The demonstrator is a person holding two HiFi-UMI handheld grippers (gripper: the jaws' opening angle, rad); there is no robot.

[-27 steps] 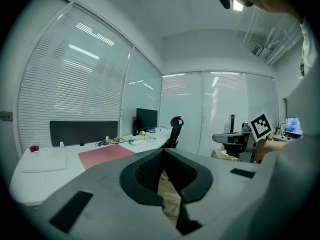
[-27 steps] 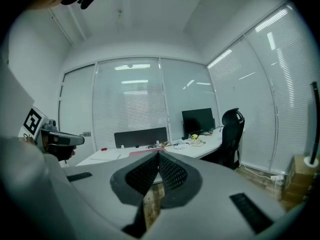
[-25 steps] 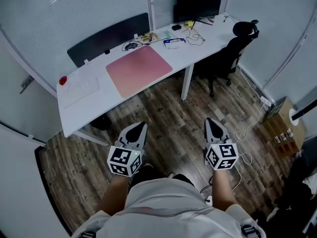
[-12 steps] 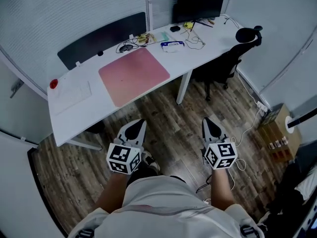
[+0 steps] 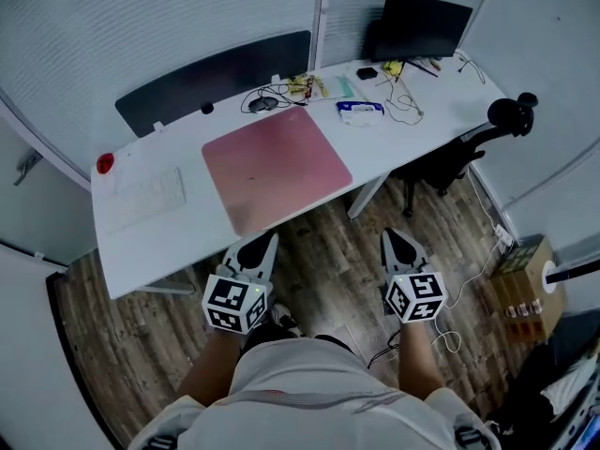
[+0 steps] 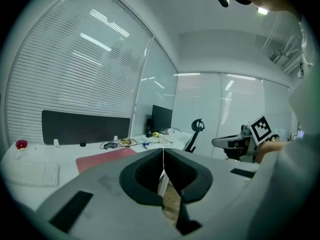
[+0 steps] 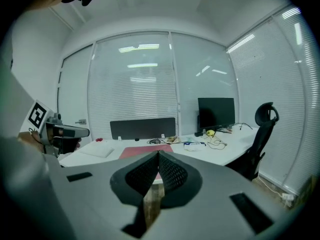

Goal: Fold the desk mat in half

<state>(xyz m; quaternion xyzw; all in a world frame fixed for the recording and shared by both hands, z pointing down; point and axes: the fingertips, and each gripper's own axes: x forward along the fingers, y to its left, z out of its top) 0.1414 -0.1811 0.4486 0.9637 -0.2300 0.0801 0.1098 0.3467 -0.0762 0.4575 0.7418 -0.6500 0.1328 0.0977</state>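
A pink desk mat [image 5: 276,167] lies flat and unfolded on the white desk [image 5: 159,237], reaching its front edge. It shows as a low red strip, the mat [image 6: 102,158] in the left gripper view and the mat [image 7: 142,151] in the right gripper view. My left gripper [image 5: 260,244] is held above the wooden floor just short of the desk's front edge, jaws shut and empty. My right gripper [image 5: 397,239] hangs level with it to the right, also shut on nothing. Both point toward the desk.
A white keyboard [image 5: 150,188] and a red object [image 5: 104,163] lie left of the mat. Cables [image 5: 281,92], a blue-white packet [image 5: 361,110] and a monitor [image 5: 427,22] crowd the back. A black office chair [image 5: 469,148] stands at the right. A cardboard box [image 5: 525,275] sits on the floor.
The desk has come nearer in the head view and now lies just ahead of both grippers. The grippers keep the same shut pose side by side.
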